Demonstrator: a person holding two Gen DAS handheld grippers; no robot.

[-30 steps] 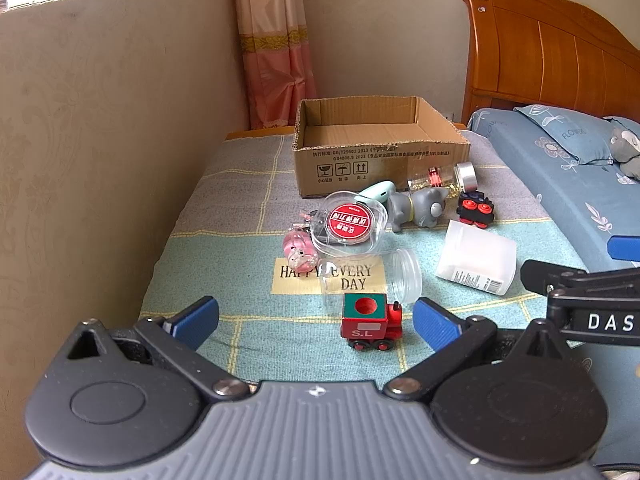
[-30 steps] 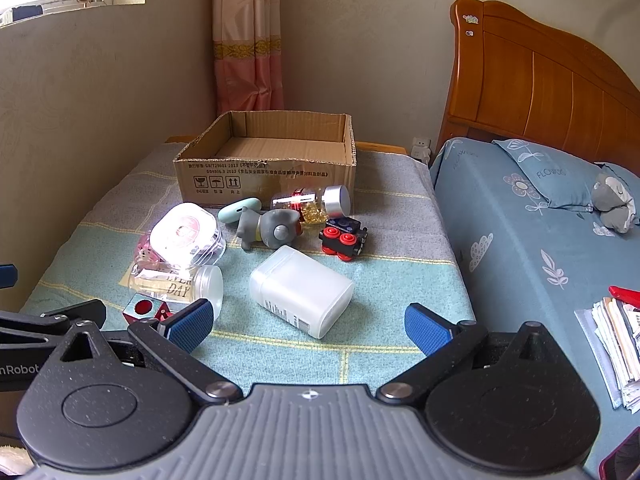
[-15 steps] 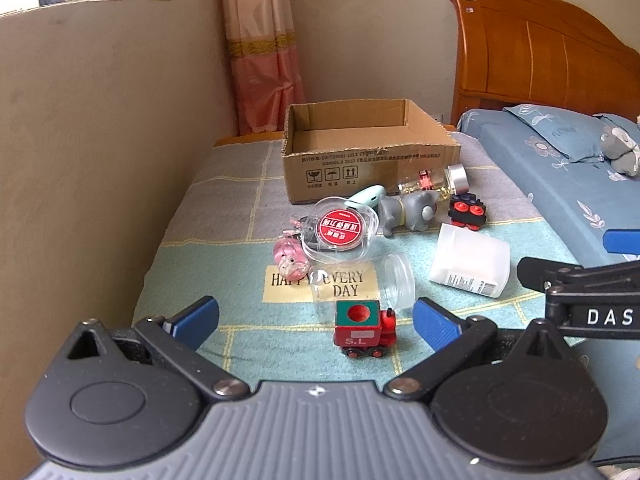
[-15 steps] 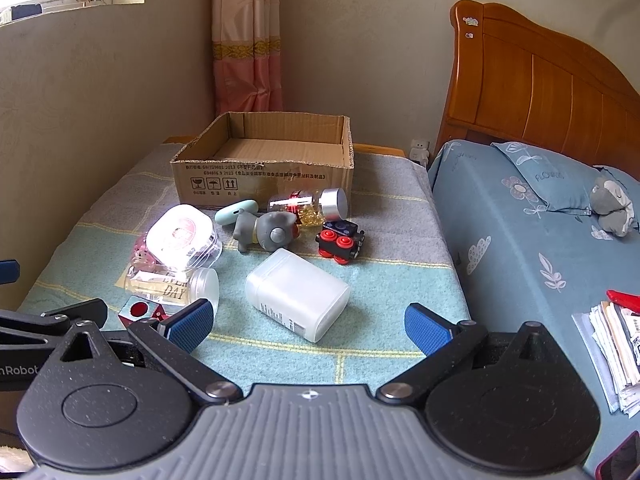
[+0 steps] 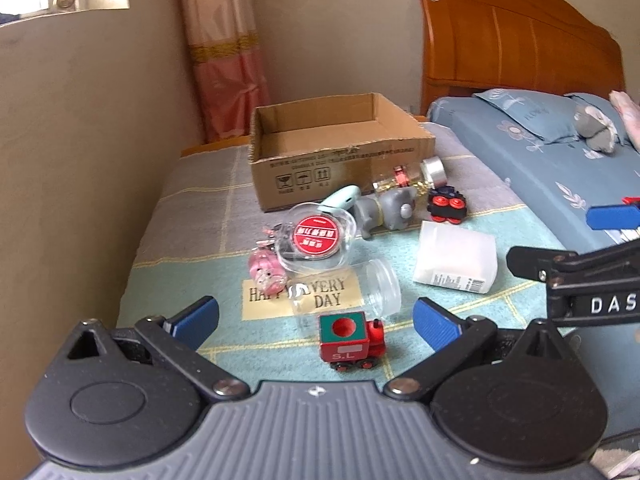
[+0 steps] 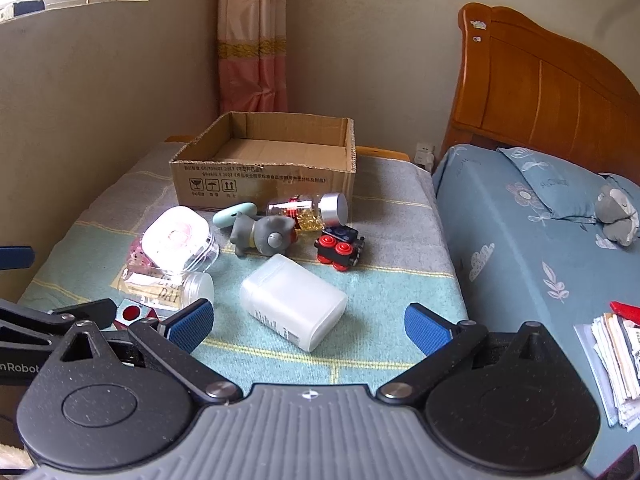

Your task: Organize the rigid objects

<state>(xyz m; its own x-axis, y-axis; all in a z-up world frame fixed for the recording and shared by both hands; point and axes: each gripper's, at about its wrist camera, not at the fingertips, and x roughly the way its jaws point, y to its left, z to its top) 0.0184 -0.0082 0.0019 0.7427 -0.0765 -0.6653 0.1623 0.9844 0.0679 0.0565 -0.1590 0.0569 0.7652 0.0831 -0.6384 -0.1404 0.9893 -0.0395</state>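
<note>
Objects for sorting: a loose cluster on the checked blanket point(image 6: 384, 344), just in front of the open cardboard box point(image 6: 268, 176), which shows nothing inside it.

Item nearest the left gripper point(image 5: 316, 314): red toy train point(image 5: 352, 340) with a green block top, between and slightly beyond the blue pads, not touched. Left jaws spread wide, holding nothing.

Item nearest the right gripper point(image 6: 308, 322): white plastic container point(image 6: 292, 306), lying on its side, between the pads' line and the cluster. Right jaws likewise wide apart and empty.

Further items, moving toward the box: clear jar point(image 5: 352, 284) on its side over a "HAPPY EVERY DAY" label; clear round case with red lid point(image 5: 318, 238); pink charm point(image 5: 266, 272); grey elephant figure point(image 6: 264, 236); black toy car with red wheels point(image 6: 340, 246); glass bottle with silver cap point(image 6: 310, 210); pale green case point(image 6: 234, 214).

Stage, as judged: opening approach, nothing boxed yet. Next move probably calls for lowering one gripper around the train or the container, closing squarely, then carrying it to the box.
</note>
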